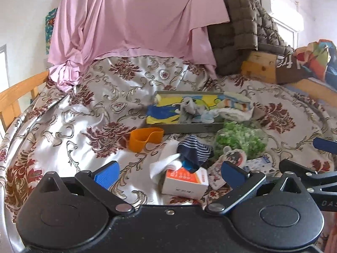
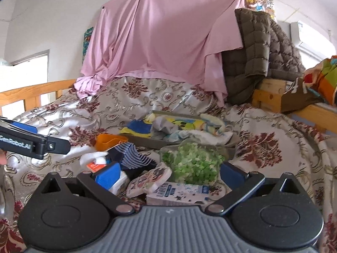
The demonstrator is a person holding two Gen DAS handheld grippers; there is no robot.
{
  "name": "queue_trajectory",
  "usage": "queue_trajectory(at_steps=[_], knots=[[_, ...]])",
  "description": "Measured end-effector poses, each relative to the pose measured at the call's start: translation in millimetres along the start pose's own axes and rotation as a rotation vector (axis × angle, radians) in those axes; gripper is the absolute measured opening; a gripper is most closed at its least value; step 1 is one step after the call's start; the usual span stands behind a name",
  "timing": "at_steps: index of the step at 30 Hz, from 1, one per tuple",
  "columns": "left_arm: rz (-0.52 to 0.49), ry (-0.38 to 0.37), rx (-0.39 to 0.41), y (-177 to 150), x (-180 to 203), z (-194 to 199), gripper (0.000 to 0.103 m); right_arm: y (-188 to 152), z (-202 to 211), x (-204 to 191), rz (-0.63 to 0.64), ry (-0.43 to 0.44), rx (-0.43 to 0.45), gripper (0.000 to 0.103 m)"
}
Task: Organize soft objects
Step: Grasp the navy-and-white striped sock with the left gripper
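Observation:
A grey tray (image 1: 185,127) (image 2: 147,142) sits mid-bed, holding yellow-blue cloths (image 1: 166,111), a grey sock (image 1: 187,109) and a striped towel (image 1: 236,105). In front lie a navy striped sock (image 1: 195,147) (image 2: 132,156), a white sock (image 1: 166,164) (image 2: 92,157), an orange-white box (image 1: 185,182), a patterned pouch (image 2: 151,179) and a bag of green pieces (image 1: 240,139) (image 2: 191,162). My left gripper (image 1: 170,172) is open just before the box and socks. My right gripper (image 2: 170,175) is open over the pouch and bag.
An orange cup (image 1: 145,138) (image 2: 109,140) lies left of the tray. A white-blue carton (image 2: 179,194) lies under the right gripper. A pink sheet (image 1: 134,21) and brown quilt (image 1: 242,31) hang behind. Wooden bed rails (image 1: 19,97) stand at the left.

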State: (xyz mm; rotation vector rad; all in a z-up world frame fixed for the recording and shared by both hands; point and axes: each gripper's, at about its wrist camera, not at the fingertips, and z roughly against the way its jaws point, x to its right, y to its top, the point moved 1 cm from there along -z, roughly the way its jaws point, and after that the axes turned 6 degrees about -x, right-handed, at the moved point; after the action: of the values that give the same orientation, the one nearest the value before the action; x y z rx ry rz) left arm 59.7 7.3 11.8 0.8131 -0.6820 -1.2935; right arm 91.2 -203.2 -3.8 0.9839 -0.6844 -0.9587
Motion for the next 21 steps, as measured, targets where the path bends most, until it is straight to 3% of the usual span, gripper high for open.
queue_trajectory(at_steps=[11,21], knots=[[0.035,0.089,-0.062,-3,-2,-19,0.102,0,-12,-4,0.012,0.073,-0.029,0.103],[0.107,0.119,-0.115,2,-6,-40,0.102,-2,-19,-8,0.068,0.111,-0.058,0.103]])
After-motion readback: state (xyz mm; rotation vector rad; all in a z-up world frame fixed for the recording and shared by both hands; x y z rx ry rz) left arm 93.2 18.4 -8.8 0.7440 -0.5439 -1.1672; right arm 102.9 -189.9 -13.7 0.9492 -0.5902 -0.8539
